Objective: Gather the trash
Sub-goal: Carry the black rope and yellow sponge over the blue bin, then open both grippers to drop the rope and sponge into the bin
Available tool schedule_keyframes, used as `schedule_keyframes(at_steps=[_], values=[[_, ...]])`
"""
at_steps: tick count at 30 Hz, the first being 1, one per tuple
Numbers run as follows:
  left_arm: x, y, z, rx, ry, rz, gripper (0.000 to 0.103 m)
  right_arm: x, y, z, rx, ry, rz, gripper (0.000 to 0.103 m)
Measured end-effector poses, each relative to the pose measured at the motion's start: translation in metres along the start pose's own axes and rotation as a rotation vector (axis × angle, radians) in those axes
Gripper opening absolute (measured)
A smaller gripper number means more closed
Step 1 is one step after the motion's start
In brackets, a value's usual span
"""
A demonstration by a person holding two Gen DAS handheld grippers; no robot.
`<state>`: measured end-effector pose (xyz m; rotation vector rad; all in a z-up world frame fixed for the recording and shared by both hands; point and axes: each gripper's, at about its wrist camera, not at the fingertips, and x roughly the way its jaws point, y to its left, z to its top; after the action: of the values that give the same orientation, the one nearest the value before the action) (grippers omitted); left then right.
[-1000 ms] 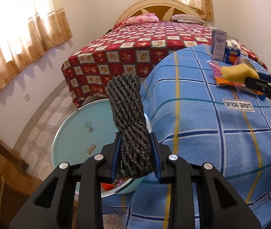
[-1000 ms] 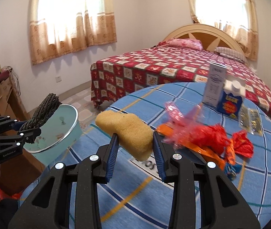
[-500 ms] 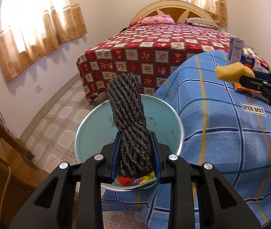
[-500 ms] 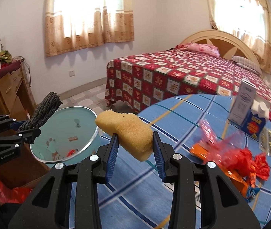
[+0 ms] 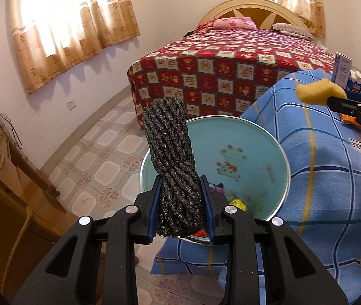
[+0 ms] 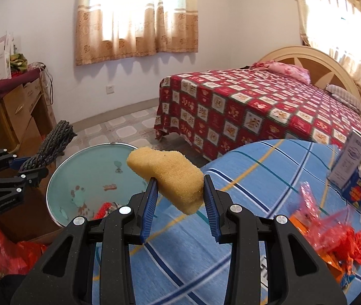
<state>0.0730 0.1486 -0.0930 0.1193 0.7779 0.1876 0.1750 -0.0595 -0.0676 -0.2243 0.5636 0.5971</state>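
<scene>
My left gripper (image 5: pixel 180 208) is shut on a bundle of dark grey twisted rope (image 5: pixel 171 157), which stands upright between the blue pads over the near rim of a light blue round bin (image 5: pixel 254 157). The bin holds a few colourful scraps at its bottom. My right gripper (image 6: pixel 180 203) is shut on a yellow sponge (image 6: pixel 167 175), held above the edge of the blue checked tablecloth (image 6: pixel 244 178), just right of the bin (image 6: pixel 91 175). In the right wrist view the left gripper (image 6: pixel 28 170) with the rope (image 6: pixel 53 142) sits at the bin's left.
On the tablecloth lie red and pink plastic wrappers (image 6: pixel 332 233), a white carton (image 6: pixel 350 160) and a blue box (image 6: pixel 360 190). A bed with a red patterned cover (image 5: pixel 231 71) stands behind. A wooden cabinet (image 6: pixel 15 111) stands at the left, on the tiled floor (image 5: pixel 91 157).
Both grippers have moved left off the table toward the bin. The bin now lies under the rope and close beside the sponge. Both grips stay the same.
</scene>
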Motion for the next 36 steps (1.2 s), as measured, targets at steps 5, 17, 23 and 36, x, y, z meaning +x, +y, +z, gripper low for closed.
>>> schedule_keyframes(at_steps=[5,17,23,36], values=[[0.004,0.01,0.001,-0.012,0.014,0.022,0.029,0.01,0.013,0.009,-0.018,0.005,0.021,0.036],[0.01,0.024,0.001,-0.032,0.019,0.05,0.029,0.027,0.039,0.017,-0.073,0.025,0.054,0.036],[0.009,0.024,0.002,-0.035,0.014,0.045,0.029,0.029,0.043,0.017,-0.082,0.03,0.058,0.036],[0.004,0.026,0.004,-0.043,0.001,0.037,0.029,0.03,0.046,0.021,-0.098,0.02,0.067,0.036]])
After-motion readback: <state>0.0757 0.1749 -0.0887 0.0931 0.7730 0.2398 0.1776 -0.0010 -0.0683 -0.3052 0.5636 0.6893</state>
